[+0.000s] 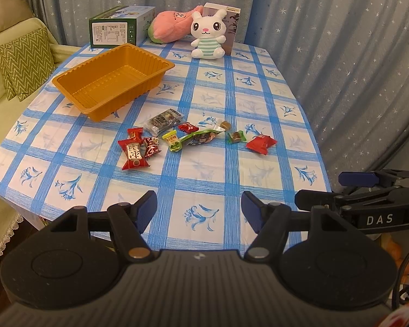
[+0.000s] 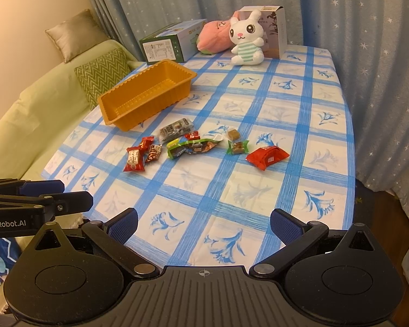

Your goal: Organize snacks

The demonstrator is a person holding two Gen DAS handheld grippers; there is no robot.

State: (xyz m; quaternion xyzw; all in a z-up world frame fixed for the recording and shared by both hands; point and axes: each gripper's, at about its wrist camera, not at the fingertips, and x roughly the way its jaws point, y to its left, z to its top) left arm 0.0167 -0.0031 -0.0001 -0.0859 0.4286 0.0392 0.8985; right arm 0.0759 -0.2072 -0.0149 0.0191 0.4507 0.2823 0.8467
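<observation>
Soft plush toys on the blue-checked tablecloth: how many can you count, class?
2. A white plush rabbit in a striped top sits at the far edge; a pink peach-shaped plush lies beside and behind it.

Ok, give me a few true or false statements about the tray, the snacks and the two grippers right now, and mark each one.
1. The orange tray has no snacks in it. True.
2. The left gripper holds a candy. False: it is open with nothing between its fingers.
3. The snacks lie loose on the tablecloth. True.
4. The white bunny toy sits inside the tray. False: it sits at the far end of the table, outside the tray.
5. The right gripper is open. True.
</observation>
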